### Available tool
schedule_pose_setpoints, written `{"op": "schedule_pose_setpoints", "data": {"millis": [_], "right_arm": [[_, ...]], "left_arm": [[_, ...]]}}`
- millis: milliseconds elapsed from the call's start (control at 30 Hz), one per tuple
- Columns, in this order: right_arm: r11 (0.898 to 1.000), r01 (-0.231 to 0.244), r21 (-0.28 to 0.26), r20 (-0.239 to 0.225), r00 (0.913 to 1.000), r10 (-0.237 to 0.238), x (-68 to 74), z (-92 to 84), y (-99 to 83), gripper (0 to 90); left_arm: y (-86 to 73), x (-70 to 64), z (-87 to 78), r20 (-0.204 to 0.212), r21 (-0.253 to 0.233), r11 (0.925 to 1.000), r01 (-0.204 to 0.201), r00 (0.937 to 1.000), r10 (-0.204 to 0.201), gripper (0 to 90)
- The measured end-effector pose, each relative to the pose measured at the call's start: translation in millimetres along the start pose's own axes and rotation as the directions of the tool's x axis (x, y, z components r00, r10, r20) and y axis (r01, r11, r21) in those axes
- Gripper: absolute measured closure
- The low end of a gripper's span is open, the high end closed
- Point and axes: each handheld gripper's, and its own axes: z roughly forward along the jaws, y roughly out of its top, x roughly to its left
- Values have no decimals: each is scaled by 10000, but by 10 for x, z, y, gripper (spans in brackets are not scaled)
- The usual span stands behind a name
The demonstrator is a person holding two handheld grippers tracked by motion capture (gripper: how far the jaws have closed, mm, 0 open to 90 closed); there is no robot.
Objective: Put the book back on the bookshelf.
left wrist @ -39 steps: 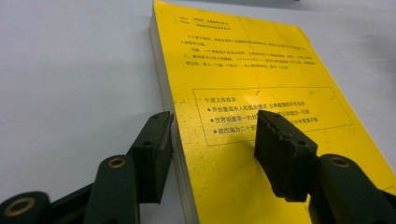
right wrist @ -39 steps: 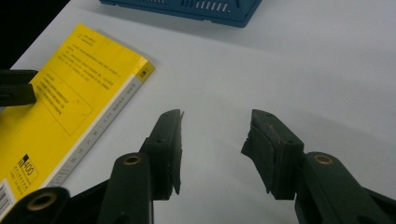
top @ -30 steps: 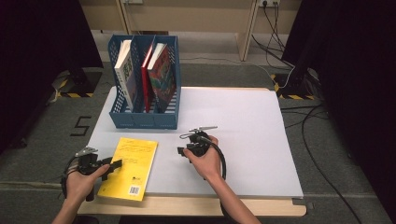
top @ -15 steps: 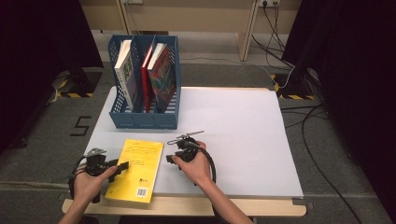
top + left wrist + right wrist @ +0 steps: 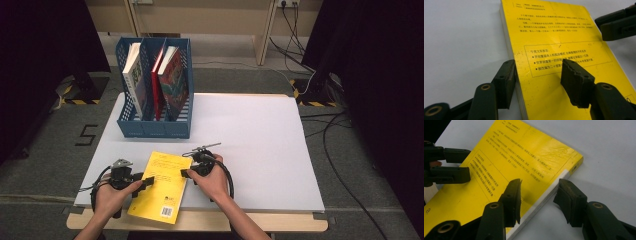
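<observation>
While the blue file rack (image 5: 155,100) of upright books stands at the table's (image 5: 260,140) far left, the yellow book (image 5: 161,185) lies flat at the near edge; the left gripper (image 5: 145,181) has slid in to its left edge, the right gripper (image 5: 186,173) straddles its right edge, both wide, gripping nothing, so a two-sided lift looks imminent.

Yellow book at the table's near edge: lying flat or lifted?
Flat. The yellow book lies shut, back cover up, on the white table; both gripper views show its edges resting on the surface, open jaws straddling them.
</observation>
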Motion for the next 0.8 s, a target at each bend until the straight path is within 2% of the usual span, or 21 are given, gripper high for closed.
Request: {"op": "schedule_pose_setpoints", "data": {"millis": [167, 333, 567, 633, 767, 800], "right_arm": [[10000, -35, 49, 20, 10000, 35, -27, -17, 2, 534], [9999, -88, 86, 187, 9998, 86, -61, -40, 26, 523], [9999, -122, -83, 644, 9978, 127, -189, -104, 55, 507], [9994, -317, -103, 819, 9961, 325, -217, -132, 56, 504], [9996, -210, -188, 1007, 9947, 228, -283, -171, 54, 503], [9990, -420, -174, 1034, 9937, 436, -293, -187, 51, 503]], "left_arm": [[3, -25, 12, 49, 56, 10000, 59, 10000, -59, 450], [7, -68, 43, 340, 160, 9997, 170, 9993, -176, 460], [71, -208, 168, 603, 303, 9995, -115, 9981, 96, 454], [98, -242, 209, 639, 318, 9993, -206, 9978, 185, 450], [141, -293, 280, 695, 293, 9993, -246, 9973, 225, 449], [152, -298, 293, 715, 305, 9991, -301, 9971, 279, 449]]}}
